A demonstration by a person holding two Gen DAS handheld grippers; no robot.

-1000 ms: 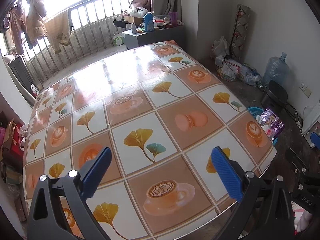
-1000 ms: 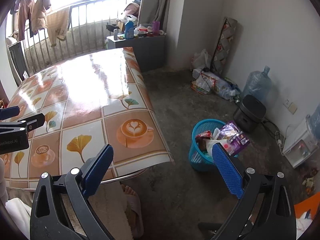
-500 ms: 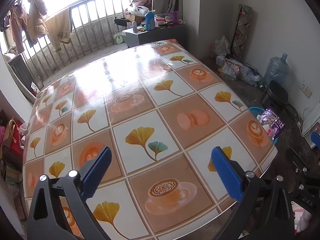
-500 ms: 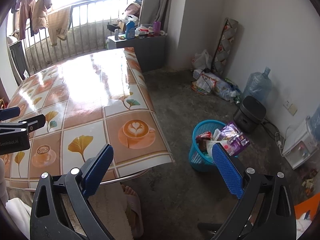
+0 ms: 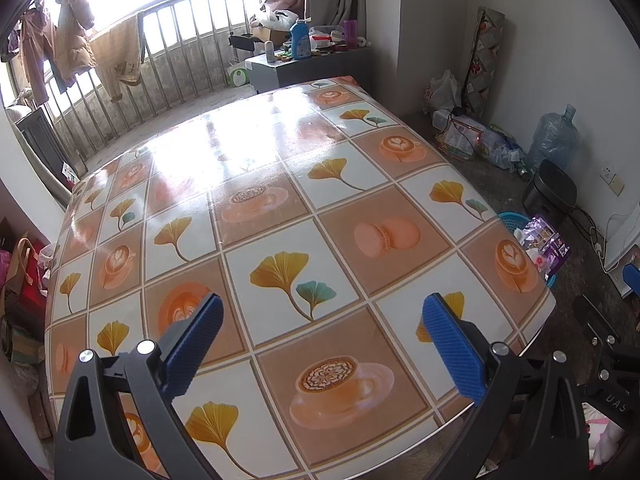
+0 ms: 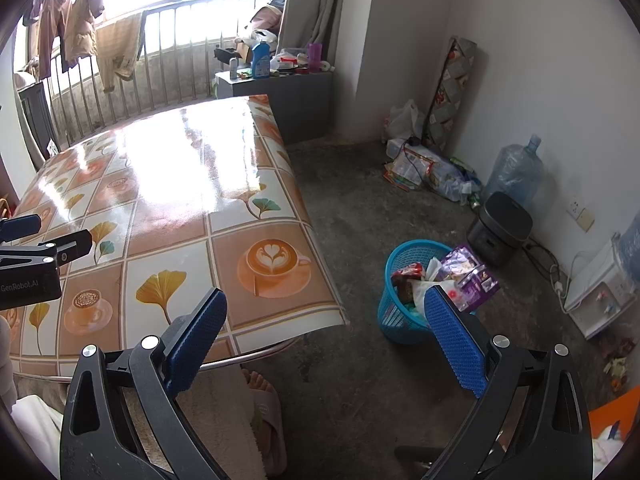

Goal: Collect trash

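the left claw [image 5: 322, 338] is held wide apart over the counter [image 5: 280, 184], nothing between its ribbed blue pads [image 5: 192, 344]. the right claw [image 6: 326, 334] is likewise spread apart with nothing gripped, set past the counter's rounded near corner above bare floor [image 6: 360, 208]. the counter is covered by a glossy sheet printed in squares of ginkgo leaves, coffee cups and macarons; strong glare is thrown across its far half toward 12 o'clock. its right edge droops slightly over a thin metal rim. the trash is gathered in a round blue basket [image 6: 394, 312] of open plastic mesh, seen at 2 o'clock in the right wrist view, standing on the rough grey concrete floor just beside the counter's corner; crumpled wrappers and a shiny purple packet [image 6: 466, 276] stick out above its rim. open floor is left between counter and wall, with a black box and a clear water jug [image 6: 514, 172] ranged along the wall at 3 o'clock.
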